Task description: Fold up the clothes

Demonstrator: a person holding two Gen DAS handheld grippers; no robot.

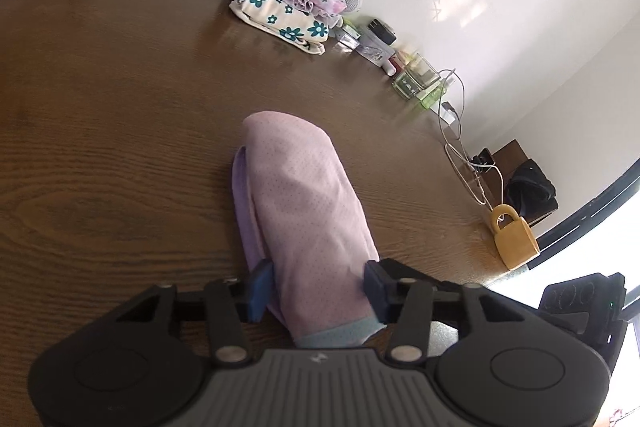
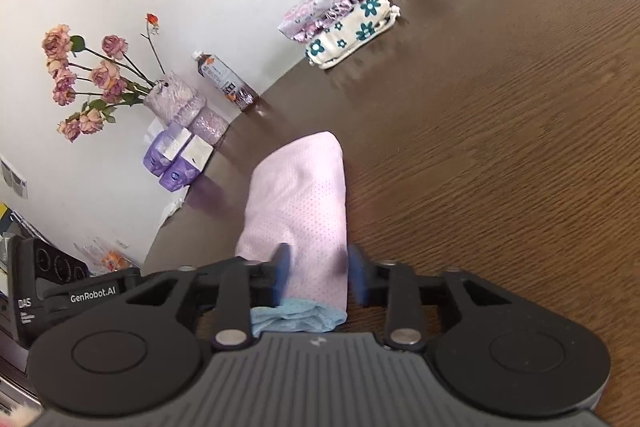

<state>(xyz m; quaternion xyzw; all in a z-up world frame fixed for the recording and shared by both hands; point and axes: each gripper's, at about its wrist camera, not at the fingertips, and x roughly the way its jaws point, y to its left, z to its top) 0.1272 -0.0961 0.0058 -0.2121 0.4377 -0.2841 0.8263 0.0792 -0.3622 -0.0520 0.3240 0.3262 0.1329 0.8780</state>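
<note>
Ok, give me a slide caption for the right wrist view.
Right gripper straddling a folded pink garment on the wooden table, with folded floral clothes stacked by the wall.

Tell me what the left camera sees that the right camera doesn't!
Only the left wrist view shows the yellow padlock-shaped mug at the table edge and the white cable trailing beside it.

Only the right wrist view shows the pink roses, the drink bottle and the purple packs by the wall.

Both show the pink dotted garment on the brown table, lying between each gripper's fingers, and the stack of folded floral clothes near the wall.
</note>
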